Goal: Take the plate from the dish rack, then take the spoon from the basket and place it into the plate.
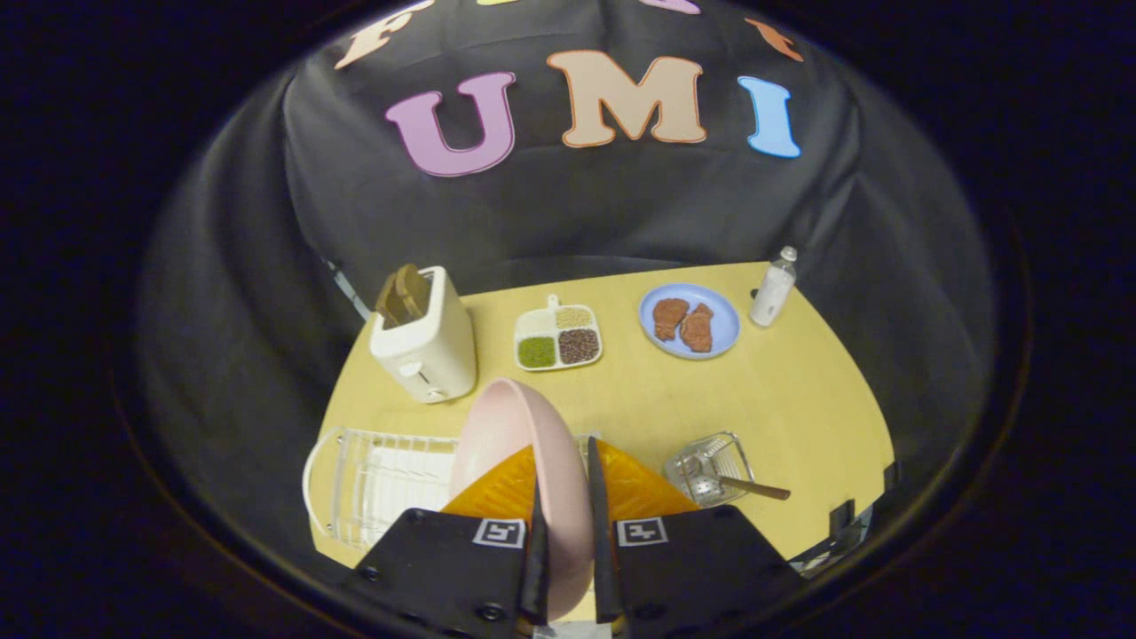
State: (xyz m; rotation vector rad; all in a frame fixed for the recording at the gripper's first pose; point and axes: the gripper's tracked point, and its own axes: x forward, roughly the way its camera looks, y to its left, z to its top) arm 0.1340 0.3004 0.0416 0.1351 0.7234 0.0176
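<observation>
Yellow tabletop point(781, 417) runs out under me, walled round by dark cloth. My gripper point(568, 541) has its two fingers closed in on the rim of the one pink plate point(524, 461), one finger on each face, so the plate stands on edge between them and rises up ahead of my tips. It is lifted, tilted a little, with its lower edge down between my fingers.

Just behind the plate on its left is the single white wire dish rack point(373, 484), close to the table's near left edge; whether the plate's edge touches the rack wires I cannot tell. To the plate's right sits one small wire basket point(710, 466), apart from the plate, with one spoon point(750, 485) lying in it, handle poking out to the right over the basket's rim. Between plate and basket the tabletop is bare, and bare wood also stretches beyond the basket toward the table's right edge.

Beyond the plate, up and left, stands one cream toaster point(426, 346) with toast in its slot. Straight beyond the plate lies one white divided tray point(559, 337) with four compartments of grains. Farther right of that is one blue plate point(690, 320) bearing two brown pieces of meat, and near the table's far edge one small bottle point(773, 288) stands upright.
</observation>
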